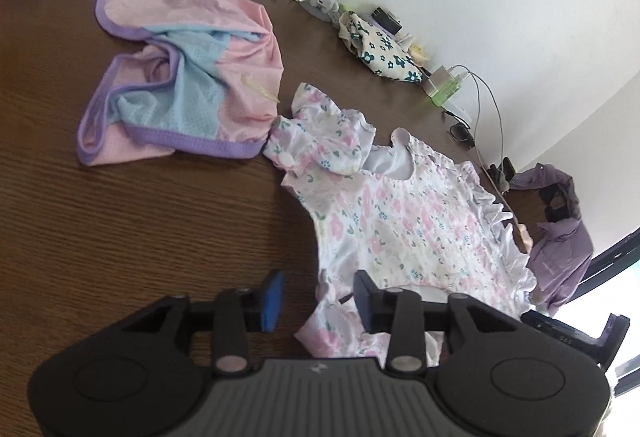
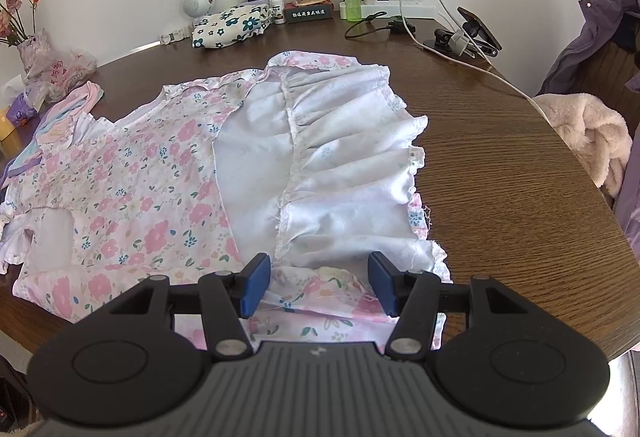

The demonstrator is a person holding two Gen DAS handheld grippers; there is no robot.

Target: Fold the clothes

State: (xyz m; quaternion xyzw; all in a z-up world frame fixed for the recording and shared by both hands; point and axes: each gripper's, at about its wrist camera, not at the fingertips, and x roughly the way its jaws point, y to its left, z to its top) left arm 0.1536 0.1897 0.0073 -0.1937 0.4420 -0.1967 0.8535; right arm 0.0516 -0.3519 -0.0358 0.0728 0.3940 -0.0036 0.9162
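Your left gripper (image 1: pixel 318 301) and right gripper (image 2: pixel 318 285) look alike: matte black linkage arms with silver round pivot pins, blue pads (image 2: pixel 254 285) on the fingertips. At each frame's bottom sits a ribbed grey housing with a small pale logo, flanked by black discs.
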